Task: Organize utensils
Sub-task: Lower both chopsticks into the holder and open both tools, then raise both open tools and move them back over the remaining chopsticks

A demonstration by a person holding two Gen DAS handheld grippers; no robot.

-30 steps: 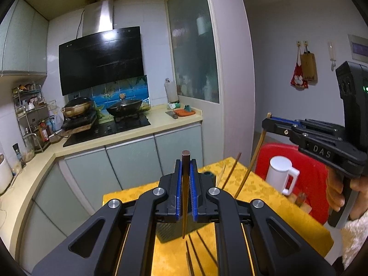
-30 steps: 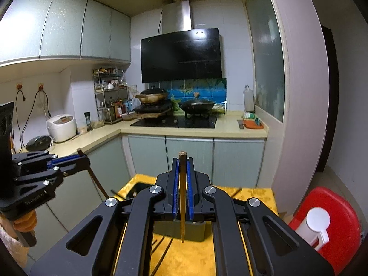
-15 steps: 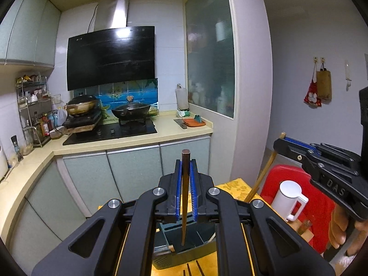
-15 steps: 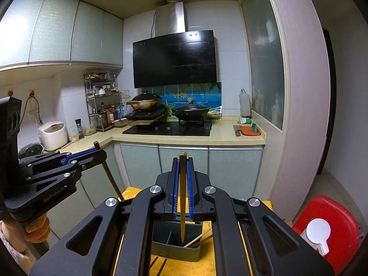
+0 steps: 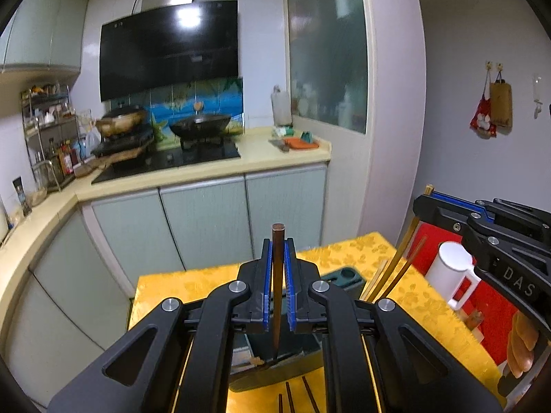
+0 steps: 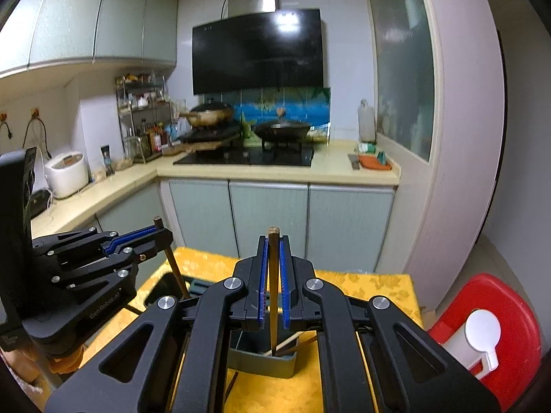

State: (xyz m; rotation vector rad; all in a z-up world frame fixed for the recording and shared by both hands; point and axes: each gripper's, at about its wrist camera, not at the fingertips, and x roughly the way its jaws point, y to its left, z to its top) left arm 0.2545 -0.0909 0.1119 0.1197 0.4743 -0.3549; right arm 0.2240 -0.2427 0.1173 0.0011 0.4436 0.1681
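Jaws, both grippers: each clamped on one upright chopstick (image 5: 276, 275) (image 6: 272, 285), tips poised over holder (image 6: 261, 358) for dropping in.

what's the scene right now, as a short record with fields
left gripper: shut on dark brown chopstick, tip down in the holder
right gripper: shut on light wooden chopstick, tip down in the holder
holder: dark green utensil holder, chopsticks already leaning inside
surface: yellow tablecloth
loose: chopsticks on the cloth
beside the table: white mug on red stool
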